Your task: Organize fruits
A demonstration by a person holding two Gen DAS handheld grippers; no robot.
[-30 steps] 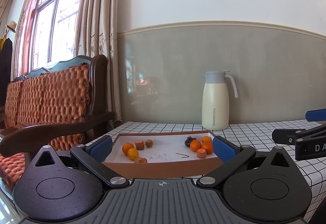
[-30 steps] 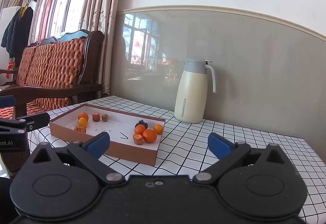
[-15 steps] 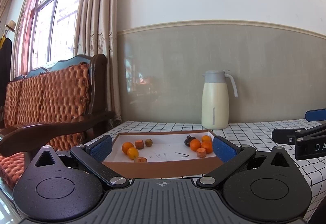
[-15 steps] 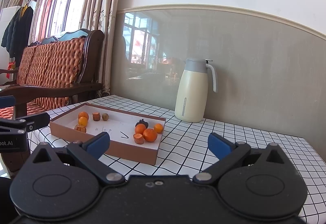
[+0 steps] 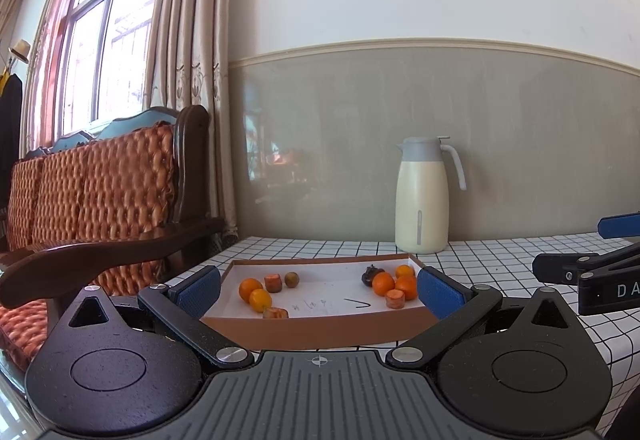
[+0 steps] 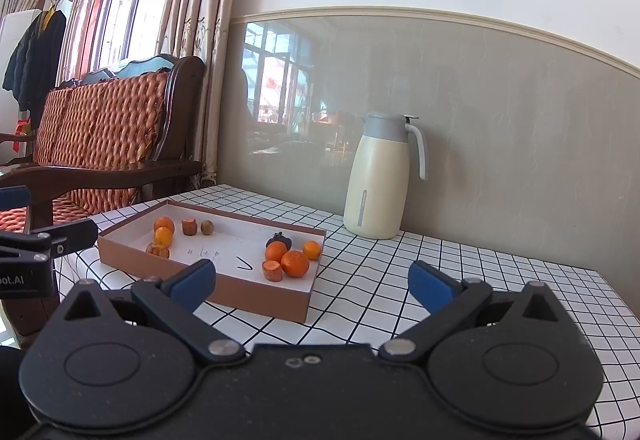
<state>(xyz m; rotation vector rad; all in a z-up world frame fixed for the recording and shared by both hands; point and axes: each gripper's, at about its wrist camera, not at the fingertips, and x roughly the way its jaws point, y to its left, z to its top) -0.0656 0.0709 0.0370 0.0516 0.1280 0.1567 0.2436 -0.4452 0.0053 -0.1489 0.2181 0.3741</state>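
Observation:
A shallow brown cardboard tray (image 5: 320, 328) (image 6: 208, 292) with a white floor sits on the checked table. On its left side lie two oranges (image 5: 251, 289) (image 6: 164, 225), carrot pieces (image 5: 273, 283) (image 6: 189, 227) and a small brownish-green fruit (image 5: 292, 279) (image 6: 207, 227). On its right side lie several oranges (image 5: 383, 284) (image 6: 295, 263), a carrot piece (image 5: 395, 299) (image 6: 273, 271) and a dark mangosteen (image 5: 369, 274) (image 6: 279, 239). My left gripper (image 5: 319, 288) is open, empty, in front of the tray. My right gripper (image 6: 311, 285) is open, empty, near the tray's right end.
A cream thermos jug (image 5: 422, 200) (image 6: 378, 180) stands behind the tray by the wall. A wooden sofa with orange cushions (image 5: 100, 192) (image 6: 100, 136) is on the left past the table edge. Checked tablecloth (image 6: 500, 272) stretches right of the tray.
Almost nothing differs: both views have shifted only very slightly, and both grippers stay open and empty. The fruits have not moved.

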